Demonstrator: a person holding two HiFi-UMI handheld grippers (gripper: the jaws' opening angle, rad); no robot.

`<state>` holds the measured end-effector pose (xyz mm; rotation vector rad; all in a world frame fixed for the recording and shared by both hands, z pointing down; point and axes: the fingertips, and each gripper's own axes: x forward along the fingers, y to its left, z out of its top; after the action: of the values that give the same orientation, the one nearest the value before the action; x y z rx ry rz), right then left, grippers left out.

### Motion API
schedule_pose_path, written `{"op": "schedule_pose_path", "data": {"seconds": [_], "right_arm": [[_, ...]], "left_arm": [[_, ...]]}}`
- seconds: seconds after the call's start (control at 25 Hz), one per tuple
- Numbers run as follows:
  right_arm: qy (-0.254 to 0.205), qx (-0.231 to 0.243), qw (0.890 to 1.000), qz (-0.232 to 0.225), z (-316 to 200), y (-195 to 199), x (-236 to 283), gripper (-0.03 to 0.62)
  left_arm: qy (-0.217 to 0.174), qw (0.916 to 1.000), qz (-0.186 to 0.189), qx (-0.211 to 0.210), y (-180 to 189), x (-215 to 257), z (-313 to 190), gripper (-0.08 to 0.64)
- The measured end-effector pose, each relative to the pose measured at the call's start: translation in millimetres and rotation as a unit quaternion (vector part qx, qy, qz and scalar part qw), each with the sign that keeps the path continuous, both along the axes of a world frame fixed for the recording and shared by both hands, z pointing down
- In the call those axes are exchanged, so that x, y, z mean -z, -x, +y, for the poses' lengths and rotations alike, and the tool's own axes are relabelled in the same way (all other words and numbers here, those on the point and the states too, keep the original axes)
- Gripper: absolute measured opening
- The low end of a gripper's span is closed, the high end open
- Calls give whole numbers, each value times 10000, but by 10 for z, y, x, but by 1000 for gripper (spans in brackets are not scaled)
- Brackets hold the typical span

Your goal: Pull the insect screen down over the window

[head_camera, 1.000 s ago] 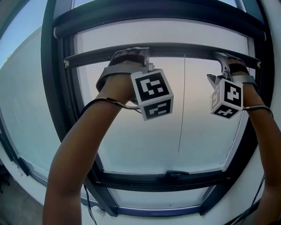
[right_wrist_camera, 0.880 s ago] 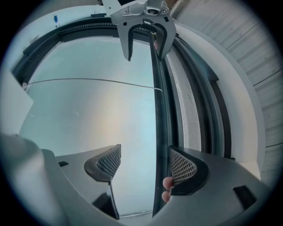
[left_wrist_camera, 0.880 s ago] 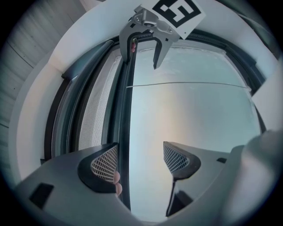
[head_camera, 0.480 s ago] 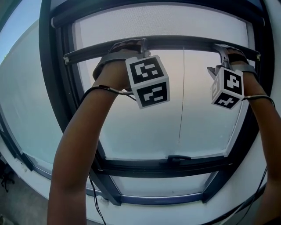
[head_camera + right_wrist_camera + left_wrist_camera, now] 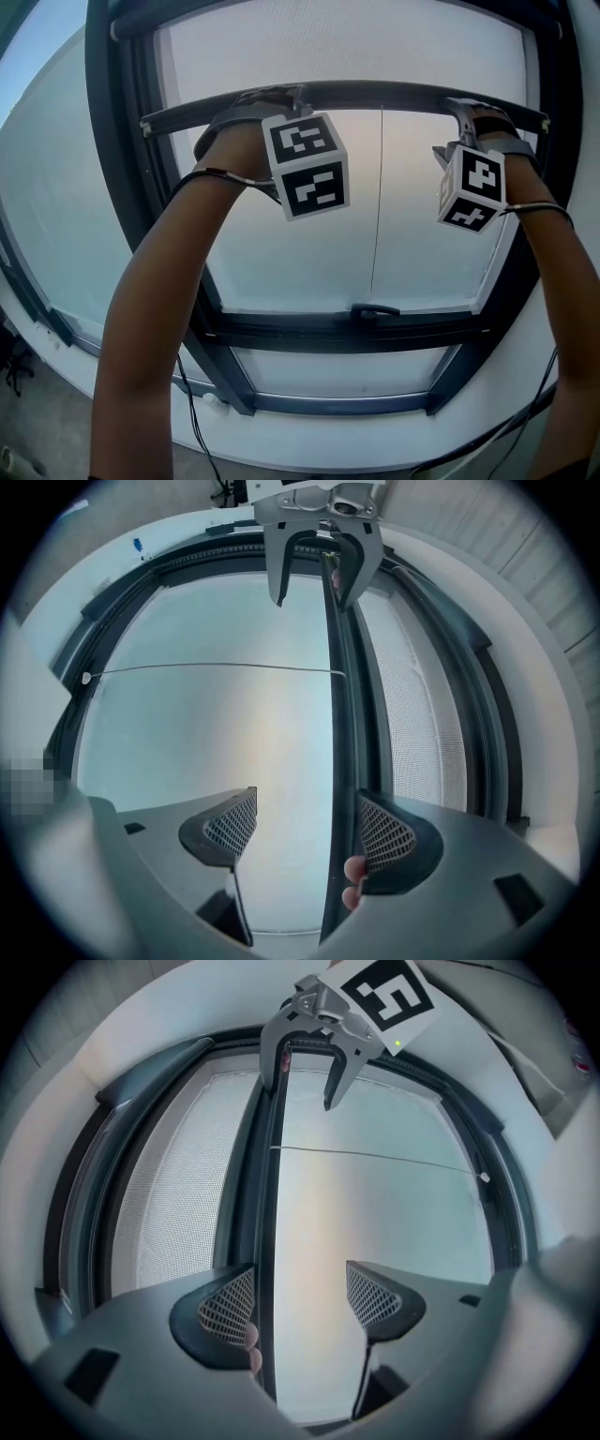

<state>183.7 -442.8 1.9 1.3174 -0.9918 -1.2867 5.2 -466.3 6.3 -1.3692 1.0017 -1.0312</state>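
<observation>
The insect screen's dark bottom bar crosses the window, with white mesh stretched above it. My left gripper sits on the bar's left part and my right gripper on its right part. In the left gripper view the bar runs between the open jaws of the left gripper, close against the left pad. In the right gripper view the bar passes between the open jaws of the right gripper, beside the right pad, with a person's fingertips hooked by it.
A thin pull cord hangs from the bar's middle down to a handle on the window's lower rail. The dark window frame borders the opening. A white sill lies below, with a cable trailing down.
The bottom bar has come down with both grippers on it. More mesh shows above the bar, and the gap to the lower rail is smaller.
</observation>
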Motion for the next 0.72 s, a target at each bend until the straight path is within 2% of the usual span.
{"op": "schedule_pose_path", "data": {"seconds": [0.32, 0.6, 0.72], "right_arm": [[419, 34, 9989, -201, 55, 96, -99, 313], [902, -74, 9957, -182, 105, 97, -414, 313], [1039, -29, 9944, -180, 118, 69, -610, 313]], "left_arm": [[272, 9996, -20, -10, 67, -102, 71, 305], [943, 9954, -167, -33, 76, -444, 118, 304], [1070, 9941, -194, -62, 50, -634, 136, 305]]}}
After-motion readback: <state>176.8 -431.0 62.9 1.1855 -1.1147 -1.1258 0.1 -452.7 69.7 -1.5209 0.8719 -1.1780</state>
